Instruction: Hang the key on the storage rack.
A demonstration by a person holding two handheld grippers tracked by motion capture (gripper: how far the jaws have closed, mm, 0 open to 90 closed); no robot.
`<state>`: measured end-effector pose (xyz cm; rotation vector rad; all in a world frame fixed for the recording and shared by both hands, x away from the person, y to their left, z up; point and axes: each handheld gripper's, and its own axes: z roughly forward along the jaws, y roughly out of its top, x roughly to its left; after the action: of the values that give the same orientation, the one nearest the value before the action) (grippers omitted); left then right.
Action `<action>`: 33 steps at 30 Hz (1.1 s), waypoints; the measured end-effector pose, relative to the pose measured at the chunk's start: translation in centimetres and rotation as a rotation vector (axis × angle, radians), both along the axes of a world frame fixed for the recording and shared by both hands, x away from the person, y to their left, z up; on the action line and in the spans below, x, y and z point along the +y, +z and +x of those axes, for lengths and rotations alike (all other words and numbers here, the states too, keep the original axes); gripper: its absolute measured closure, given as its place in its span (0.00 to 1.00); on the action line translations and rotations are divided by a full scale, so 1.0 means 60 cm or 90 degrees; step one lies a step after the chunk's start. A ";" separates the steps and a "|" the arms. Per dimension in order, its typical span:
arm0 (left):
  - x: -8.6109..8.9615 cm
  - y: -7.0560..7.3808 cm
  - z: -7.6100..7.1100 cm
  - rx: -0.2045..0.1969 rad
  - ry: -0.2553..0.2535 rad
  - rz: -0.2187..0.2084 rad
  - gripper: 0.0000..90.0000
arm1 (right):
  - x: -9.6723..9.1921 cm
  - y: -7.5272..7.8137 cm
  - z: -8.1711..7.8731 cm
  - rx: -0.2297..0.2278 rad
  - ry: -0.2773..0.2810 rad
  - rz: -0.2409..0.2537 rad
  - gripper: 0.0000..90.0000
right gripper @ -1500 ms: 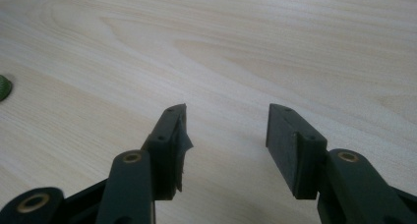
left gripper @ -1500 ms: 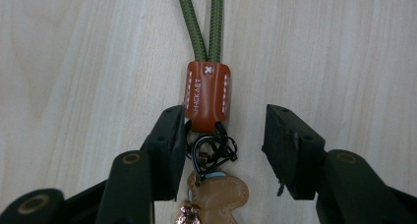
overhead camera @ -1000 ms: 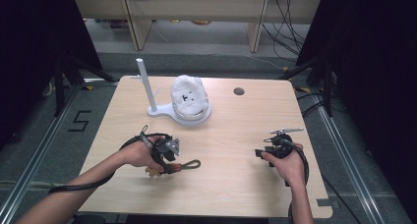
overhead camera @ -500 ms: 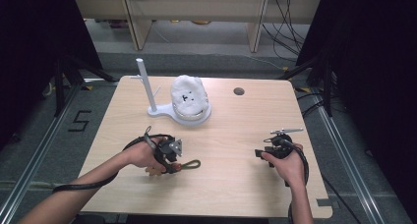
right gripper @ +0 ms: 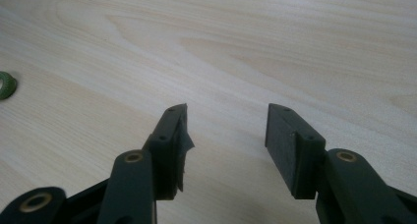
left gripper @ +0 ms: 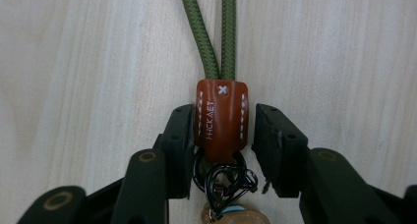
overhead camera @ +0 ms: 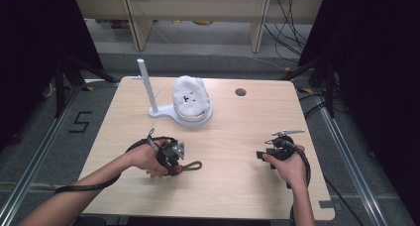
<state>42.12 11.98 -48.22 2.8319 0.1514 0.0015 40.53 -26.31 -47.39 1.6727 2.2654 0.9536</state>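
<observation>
while my left claw (left gripper: 220, 135) has just been closing around the brown leather tab (left gripper: 220, 117) at frame centre, one pad touching, my right claw (right gripper: 226, 135) gapes apart.

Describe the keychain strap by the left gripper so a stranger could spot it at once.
On the wooden table, look at the near left, right beside the left gripper. The keychain strap lies there: a green cord loop joined by a brown stitched leather tab, the only green and brown thing on the table.

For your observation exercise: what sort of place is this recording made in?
Probably a lab recording station: a wooden table ringed by dark curtains, with loose cables on the floor behind.
</observation>
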 end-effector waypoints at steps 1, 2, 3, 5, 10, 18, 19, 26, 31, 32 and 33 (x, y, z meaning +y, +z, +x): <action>0.000 0.000 0.000 0.000 0.000 0.000 0.68 | 0.000 0.000 0.000 0.000 0.000 0.000 0.58; 0.000 0.000 0.000 0.001 0.003 0.001 0.68 | 0.000 -0.001 0.001 -0.004 -0.005 -0.012 0.58; 0.000 0.001 0.000 0.002 0.009 0.003 0.71 | 0.001 0.000 0.000 0.000 -0.001 0.000 0.58; 0.000 0.001 0.000 0.004 0.013 0.005 0.72 | 0.000 0.003 -0.001 0.010 0.002 -0.007 0.58; -0.001 0.001 -0.006 -0.003 0.039 0.005 0.74 | 0.001 0.001 -0.001 0.011 0.002 -0.004 0.58; 0.015 -0.003 -0.020 -0.008 0.083 -0.035 0.75 | 0.000 0.000 -0.001 0.012 0.001 -0.003 0.58; 0.016 -0.003 -0.022 -0.009 0.085 -0.036 0.75 | 0.000 0.000 -0.001 0.012 0.001 -0.003 0.58; 0.023 -0.006 -0.033 -0.023 0.115 -0.066 0.75 | -0.001 -0.002 0.000 0.018 0.009 -0.018 0.58; 0.028 -0.009 -0.045 -0.032 0.172 -0.159 0.76 | -0.001 -0.004 -0.001 0.013 -0.001 -0.005 0.58; 0.032 -0.006 -0.046 -0.038 0.171 -0.163 0.76 | -0.002 -0.007 0.001 0.002 -0.001 -0.003 0.58; 0.035 -0.004 -0.046 -0.043 0.171 -0.166 0.76 | -0.003 -0.008 0.000 0.000 0.007 0.002 0.58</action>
<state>39.35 14.07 -48.43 2.5273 0.4777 0.1271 40.55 -26.48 -47.86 1.6633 2.2777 0.9604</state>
